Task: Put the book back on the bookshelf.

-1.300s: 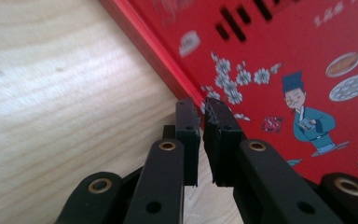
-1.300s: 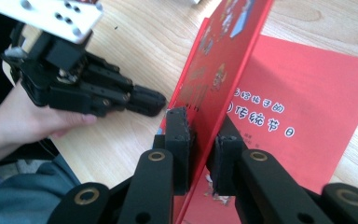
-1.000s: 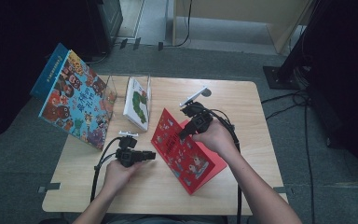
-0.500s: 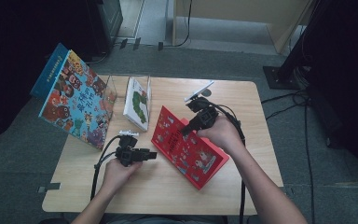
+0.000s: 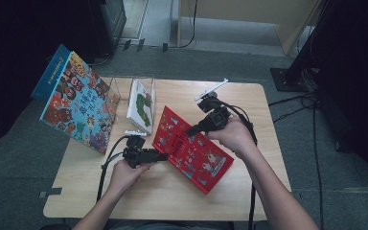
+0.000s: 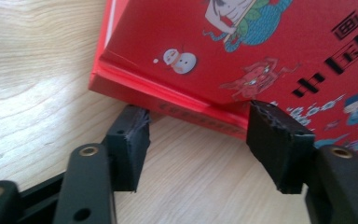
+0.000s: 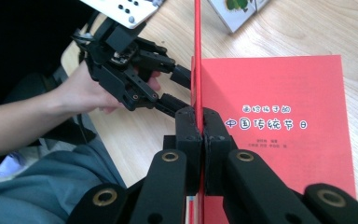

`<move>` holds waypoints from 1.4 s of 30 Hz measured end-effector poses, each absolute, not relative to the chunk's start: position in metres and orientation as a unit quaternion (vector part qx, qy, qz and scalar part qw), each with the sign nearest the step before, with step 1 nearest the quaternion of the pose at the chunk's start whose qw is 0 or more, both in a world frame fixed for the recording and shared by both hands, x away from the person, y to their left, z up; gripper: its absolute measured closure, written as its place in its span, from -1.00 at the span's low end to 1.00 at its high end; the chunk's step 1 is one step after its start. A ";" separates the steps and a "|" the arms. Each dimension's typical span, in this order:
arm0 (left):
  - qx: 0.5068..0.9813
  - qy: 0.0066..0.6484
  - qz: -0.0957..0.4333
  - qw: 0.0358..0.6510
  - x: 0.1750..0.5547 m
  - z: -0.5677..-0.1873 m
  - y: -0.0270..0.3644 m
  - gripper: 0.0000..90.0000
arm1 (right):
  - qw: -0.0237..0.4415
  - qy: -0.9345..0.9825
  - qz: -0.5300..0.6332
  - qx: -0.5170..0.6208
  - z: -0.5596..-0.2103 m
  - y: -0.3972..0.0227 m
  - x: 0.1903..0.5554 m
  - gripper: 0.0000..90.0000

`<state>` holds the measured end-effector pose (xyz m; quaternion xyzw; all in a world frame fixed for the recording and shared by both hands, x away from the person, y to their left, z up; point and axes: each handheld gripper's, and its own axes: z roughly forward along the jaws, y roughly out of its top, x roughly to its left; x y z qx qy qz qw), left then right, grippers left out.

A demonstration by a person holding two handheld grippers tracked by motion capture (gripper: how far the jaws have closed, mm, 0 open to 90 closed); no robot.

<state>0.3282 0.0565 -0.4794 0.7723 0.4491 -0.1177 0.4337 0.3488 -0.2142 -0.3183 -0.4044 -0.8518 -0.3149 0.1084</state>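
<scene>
At a light wooden table (image 5: 249,191), a person worked on a red picture book (image 5: 191,152) with a two-jaw gripper in each hand. The book lay near the middle of the tabletop, its front cover (image 7: 197,56) raised on edge above the title page (image 7: 279,126), which carried a line of yellow characters.

The right gripper (image 7: 202,128) was clenched on that cover: seen along its own jaws, the two black pads pressed flat against either face of the thin red board, which rose straight up from between them. From above, the right gripper (image 5: 202,128) reached in over the book's upper half, the person's hand behind it.

The left gripper (image 6: 200,140) stood released at the book's spine-side corner. Its jaws had just been opening, and its pads were parted well wide, one below the book's lower edge and the other against the cover's decorated face, with bare table showing between them and nothing pinched. From above, the left gripper (image 5: 159,156) lay low on the table, pointing at the book's left edge.

A white book with a green cover picture (image 5: 141,104) stood in a clear rack (image 5: 115,91) at the table's far left, and a large, brightly illustrated book (image 5: 76,108) leaned off the left edge.
</scene>
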 end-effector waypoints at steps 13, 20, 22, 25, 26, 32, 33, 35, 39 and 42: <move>0.754 0.441 -0.154 0.461 0.332 -0.467 0.056 -0.38 | 0.143 -0.827 -0.399 -0.368 -0.334 -0.241 0.338 0.93; 0.748 0.405 -0.162 0.501 0.333 -0.449 0.058 -0.41 | 0.137 -0.822 -0.423 -0.356 -0.324 -0.251 0.338 0.98; 0.751 0.396 -0.170 0.500 0.334 -0.446 0.061 -0.30 | 0.138 -0.821 -0.433 -0.346 -0.329 -0.255 0.338 0.98; 0.756 0.388 -0.172 0.498 0.336 -0.443 0.064 -0.19 | 0.143 -0.819 -0.443 -0.336 -0.338 -0.259 0.340 0.98; 0.758 0.385 -0.167 0.500 0.335 -0.441 0.065 -0.16 | 0.142 -0.818 -0.448 -0.332 -0.341 -0.261 0.340 0.98; 0.768 0.324 -0.131 0.536 0.329 -0.426 0.077 0.28 | 0.096 -0.826 -0.465 -0.304 -0.351 -0.263 0.342 0.77; 0.770 0.314 -0.129 0.540 0.329 -0.422 0.079 0.39 | 0.084 -0.830 -0.463 -0.301 -0.352 -0.263 0.343 0.70; 0.780 0.302 -0.119 0.535 0.329 -0.415 0.081 0.51 | 0.077 -0.830 -0.468 -0.294 -0.354 -0.262 0.344 0.66; 0.796 0.280 -0.098 0.528 0.328 -0.399 0.084 0.63 | 0.030 -0.835 -0.475 -0.277 -0.353 -0.257 0.344 0.48; 0.813 0.262 -0.069 0.515 0.328 -0.389 0.083 0.68 | 0.016 -0.837 -0.470 -0.280 -0.356 -0.255 0.345 0.37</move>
